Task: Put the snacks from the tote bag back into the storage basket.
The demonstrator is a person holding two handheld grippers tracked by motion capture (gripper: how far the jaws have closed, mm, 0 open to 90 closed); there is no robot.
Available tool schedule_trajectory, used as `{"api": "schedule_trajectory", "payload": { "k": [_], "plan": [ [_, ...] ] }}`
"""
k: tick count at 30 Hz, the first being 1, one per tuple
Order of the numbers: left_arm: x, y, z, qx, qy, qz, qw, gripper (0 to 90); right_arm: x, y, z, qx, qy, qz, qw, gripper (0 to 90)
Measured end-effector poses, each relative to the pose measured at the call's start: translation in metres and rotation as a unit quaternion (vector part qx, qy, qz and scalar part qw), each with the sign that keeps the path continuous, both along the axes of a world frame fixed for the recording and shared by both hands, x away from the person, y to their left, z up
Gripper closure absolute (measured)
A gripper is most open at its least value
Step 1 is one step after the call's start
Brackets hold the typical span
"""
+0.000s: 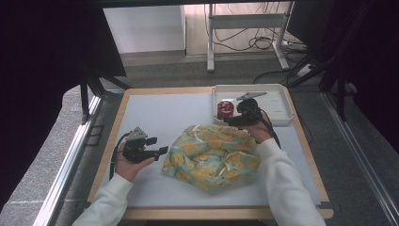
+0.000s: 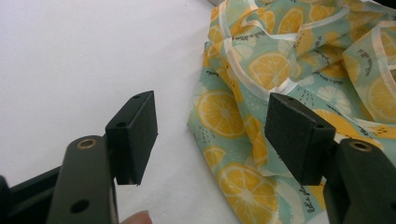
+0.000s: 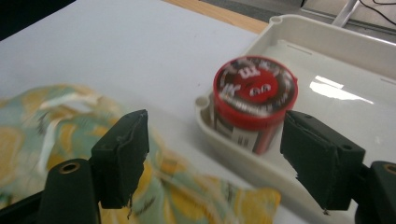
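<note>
A crumpled cloth bag printed with lemon slices on teal lies in the middle of the white mat. My left gripper rests on the mat just left of it, open; in the left gripper view its pads are wide apart, with the cloth's edge beyond the gap. A can with a red lid stands in the near left corner of a white tray. My right gripper hovers over the cloth's far edge beside the tray, open. The red-lidded can sits ahead of its empty jaws.
The white tray sits at the table's far right, with a flat grey tool lying in it. White mat stretches to the left and behind the cloth. The wooden table edge frames the mat.
</note>
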State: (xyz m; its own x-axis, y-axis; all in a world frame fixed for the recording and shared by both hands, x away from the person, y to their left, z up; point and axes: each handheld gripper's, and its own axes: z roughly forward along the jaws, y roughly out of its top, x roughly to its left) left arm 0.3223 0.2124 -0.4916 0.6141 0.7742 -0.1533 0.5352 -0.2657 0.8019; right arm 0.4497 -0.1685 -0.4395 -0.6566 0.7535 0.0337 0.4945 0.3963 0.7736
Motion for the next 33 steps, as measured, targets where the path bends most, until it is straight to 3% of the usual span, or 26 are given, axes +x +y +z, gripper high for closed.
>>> {"api": "schedule_trajectory", "payload": {
  "k": [11,18,25,33],
  "plan": [
    [0.001,-0.003,-0.002,0.003,0.005,-0.001,1.0,34.9,-0.071,-0.047,0.005,0.025,-0.023,0.003,0.9994,24.7],
    [0.002,-0.004,-0.004,0.007,0.007,-0.001,0.9999,34.9,-0.104,-0.076,-0.006,0.025,-0.028,-0.004,0.9993,24.7],
    [0.002,-0.004,-0.005,0.007,0.009,-0.002,0.9999,34.9,-0.113,-0.088,-0.025,0.023,-0.016,-0.01,0.9995,24.5],
    [0.001,-0.003,-0.005,0.007,0.01,-0.001,0.9999,34.9,-0.111,-0.086,-0.029,0.02,-0.014,-0.009,0.9997,24.4]
  ]
}}
